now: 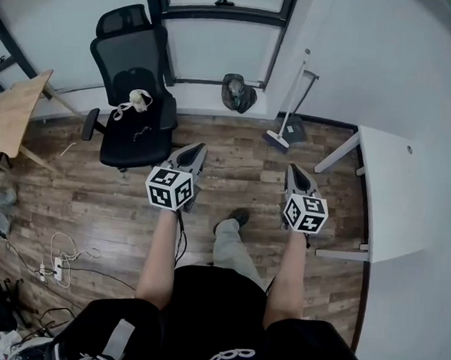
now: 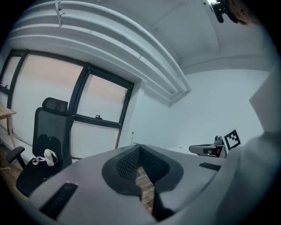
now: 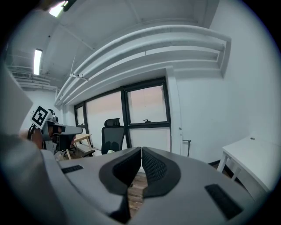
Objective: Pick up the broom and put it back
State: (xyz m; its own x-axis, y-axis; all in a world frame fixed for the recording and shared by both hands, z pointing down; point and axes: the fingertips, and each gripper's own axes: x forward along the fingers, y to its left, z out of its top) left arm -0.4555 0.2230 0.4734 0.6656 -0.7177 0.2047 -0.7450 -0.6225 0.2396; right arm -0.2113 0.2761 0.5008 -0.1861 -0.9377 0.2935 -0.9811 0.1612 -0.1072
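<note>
Against the far wall, broom (image 1: 292,95) leans well beyond right tool (image 1: 294,169).

Black office chair (image 1: 130,57), white desk (image 1: 394,195)

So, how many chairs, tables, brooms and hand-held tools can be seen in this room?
Black mesh office chair: 1
Tables: 2 (light wooden table, white table)
White-handled broom: 1
Grey hand-held tools: 2 (left tool, right tool)
Total: 6
</note>
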